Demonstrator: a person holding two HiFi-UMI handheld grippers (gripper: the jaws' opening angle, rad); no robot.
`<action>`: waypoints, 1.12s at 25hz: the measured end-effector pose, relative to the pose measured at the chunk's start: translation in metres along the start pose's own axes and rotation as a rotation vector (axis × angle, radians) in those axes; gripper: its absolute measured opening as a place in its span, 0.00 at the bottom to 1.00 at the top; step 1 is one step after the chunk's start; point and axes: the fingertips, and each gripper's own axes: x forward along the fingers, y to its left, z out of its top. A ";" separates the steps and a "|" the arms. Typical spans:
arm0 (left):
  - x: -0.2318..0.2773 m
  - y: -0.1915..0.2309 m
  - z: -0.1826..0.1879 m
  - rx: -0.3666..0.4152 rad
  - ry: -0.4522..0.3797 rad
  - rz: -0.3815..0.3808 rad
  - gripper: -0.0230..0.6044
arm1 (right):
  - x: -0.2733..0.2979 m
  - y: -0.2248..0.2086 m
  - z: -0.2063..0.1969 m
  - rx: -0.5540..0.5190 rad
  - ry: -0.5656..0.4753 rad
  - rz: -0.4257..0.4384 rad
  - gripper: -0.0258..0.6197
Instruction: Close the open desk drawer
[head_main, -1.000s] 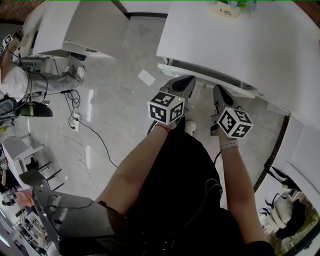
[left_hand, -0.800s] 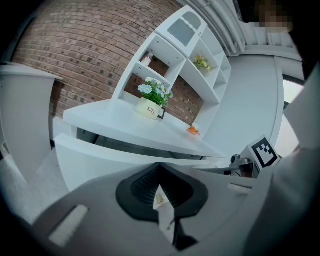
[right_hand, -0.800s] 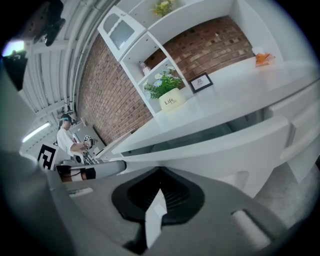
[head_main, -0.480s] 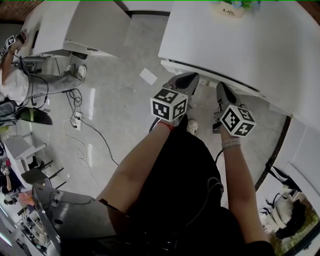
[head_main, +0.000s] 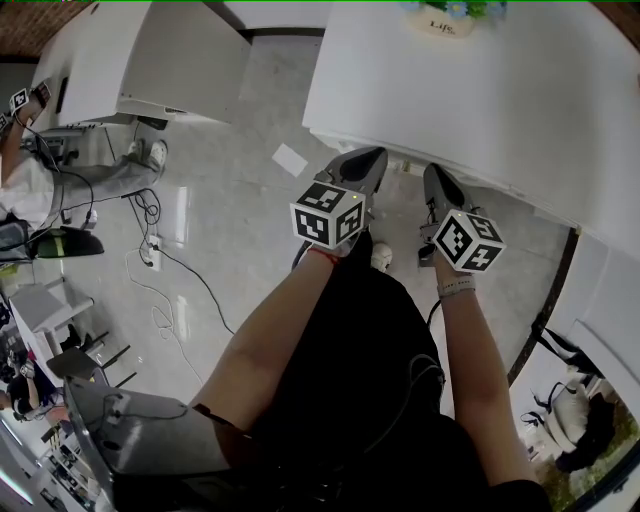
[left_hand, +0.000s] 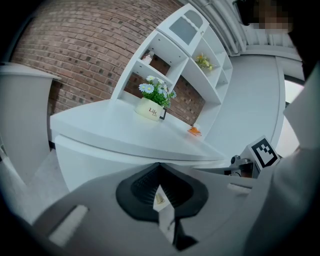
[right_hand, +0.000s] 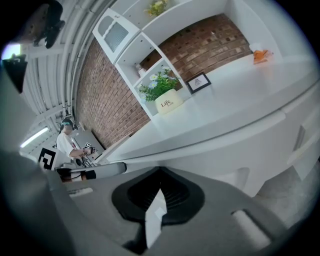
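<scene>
Close below our head camera, both forearms reach forward and down, each ending in a marker-cubed tool. Our left gripper (head_main: 371, 160) has its jaws together with nothing between them. Our right gripper (head_main: 432, 174), just beside it, is likewise pinched closed and empty. Each gripper's own view shows its two tips meeting in a single point. Both noses sit right at the front edge of the desk (head_main: 480, 90), though from above we cannot tell whether they touch it.

Just beyond the tips is the drawer (right_hand: 220, 150), a white front tucked under the overhanging desktop, with what looks like a rounded pull recess (right_hand: 241, 179) low on it. Seen from above, nothing of it sticks out past the desktop. We judge it to be home or very nearly so, and the step in hand to be the last seating push.

To do that well we should press with both closed tips at the same height, one on each side of the middle. We should drive straight in along the runners so the front does not skew and bind. A slow, even shove, ended the moment the front meets the frame, avoids a slam or rebound.

Farther back on the desktop stands a flower pot (left_hand: 150, 108), and behind it a white shelf unit (left_hand: 192, 50) against a brick wall (left_hand: 75, 55).
</scene>
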 end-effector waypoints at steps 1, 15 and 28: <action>0.000 0.000 0.000 0.000 0.001 0.000 0.03 | 0.000 0.000 0.000 0.001 0.000 0.001 0.04; 0.004 -0.002 -0.004 -0.012 -0.005 -0.019 0.03 | -0.001 -0.003 0.000 -0.003 -0.012 0.005 0.04; -0.011 -0.016 0.003 0.050 0.018 -0.040 0.03 | -0.031 0.011 0.024 -0.133 -0.049 0.085 0.04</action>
